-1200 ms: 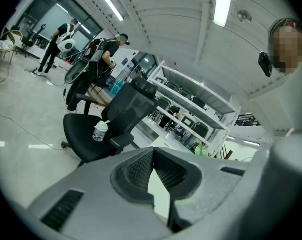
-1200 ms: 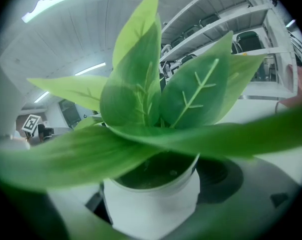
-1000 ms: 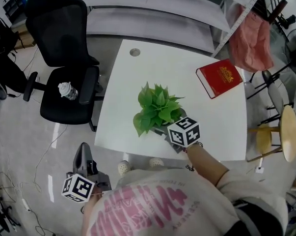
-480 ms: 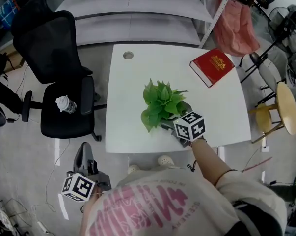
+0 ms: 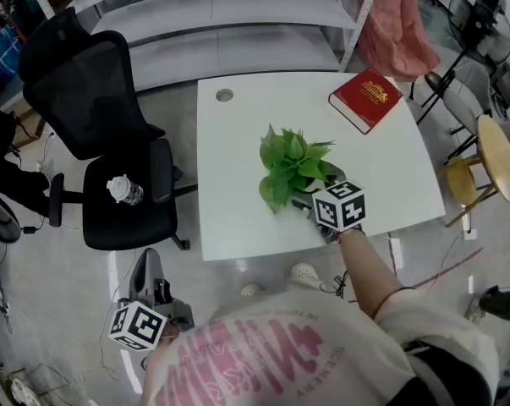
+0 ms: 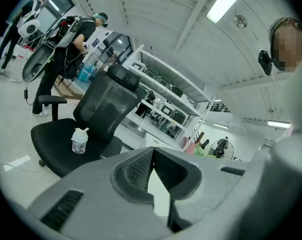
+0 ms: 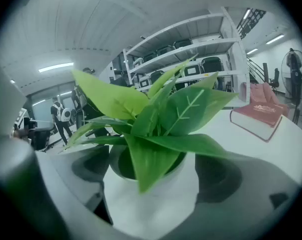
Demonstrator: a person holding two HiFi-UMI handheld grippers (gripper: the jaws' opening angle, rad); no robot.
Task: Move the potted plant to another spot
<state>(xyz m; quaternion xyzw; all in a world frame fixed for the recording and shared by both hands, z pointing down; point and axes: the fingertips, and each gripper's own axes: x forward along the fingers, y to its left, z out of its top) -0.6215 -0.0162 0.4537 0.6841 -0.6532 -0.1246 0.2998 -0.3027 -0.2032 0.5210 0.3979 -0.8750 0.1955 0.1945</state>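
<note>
The right gripper (image 7: 152, 181) seems clamped on the potted plant (image 5: 293, 166), toward the near edge of the table (image 5: 229, 176). The left gripper (image 6: 153, 170) hangs closed, empty. If gripped loosely, the smooth pot could slip or tip.

Overhead, right gripper view close to plant (image 5: 293, 163)

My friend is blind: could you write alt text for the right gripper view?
A green-leaved potted plant in a white pot fills the view, clamped between the grey tongs of the right gripper. Behind it, a red book lies on the white table; shelving stands beyond.
</note>
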